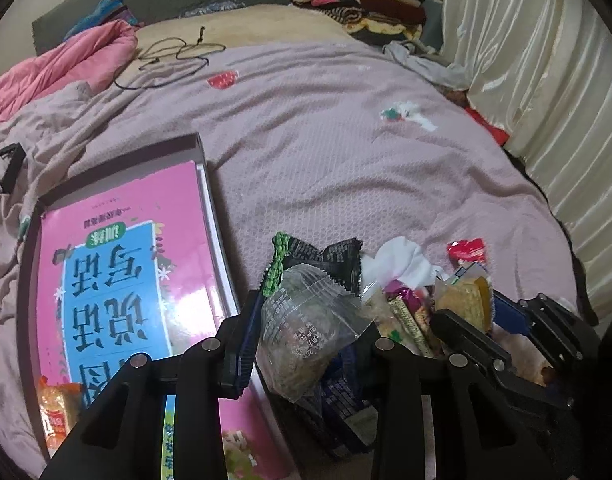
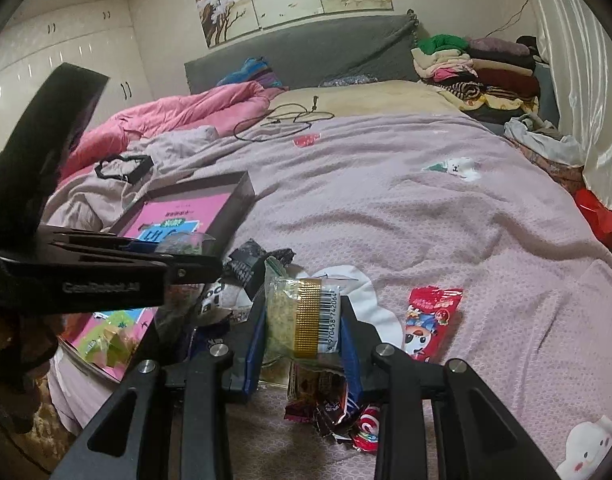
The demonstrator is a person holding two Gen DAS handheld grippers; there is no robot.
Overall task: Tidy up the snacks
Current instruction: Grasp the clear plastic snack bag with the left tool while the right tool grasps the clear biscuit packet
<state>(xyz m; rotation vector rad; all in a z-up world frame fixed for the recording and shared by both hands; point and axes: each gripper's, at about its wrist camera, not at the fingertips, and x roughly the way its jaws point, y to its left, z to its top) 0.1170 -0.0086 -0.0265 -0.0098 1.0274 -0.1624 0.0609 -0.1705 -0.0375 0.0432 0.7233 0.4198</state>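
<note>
A heap of snack packets (image 1: 402, 304) lies on the mauve bedspread (image 1: 326, 152). My left gripper (image 1: 301, 332) is shut on a clear crinkled snack bag (image 1: 306, 320), beside a shallow grey box (image 1: 117, 172) lined with a pink book (image 1: 121, 280). An orange packet (image 1: 57, 412) lies in that box. My right gripper (image 2: 301, 328) is shut on a clear packet with a gold band and barcode (image 2: 301, 320), held above more wrappers (image 2: 334, 408). A red cartoon packet (image 2: 430, 320) lies to its right. The left gripper (image 2: 185, 272) shows at the left in the right wrist view, over the box (image 2: 229, 216).
A pink quilt (image 2: 177, 120) and a black cable (image 2: 281, 120) lie near the grey headboard (image 2: 306, 52). Folded clothes (image 2: 478, 72) are stacked at the far right by a cream curtain (image 1: 546, 100). A black clip (image 2: 125, 168) lies on the crumpled sheet.
</note>
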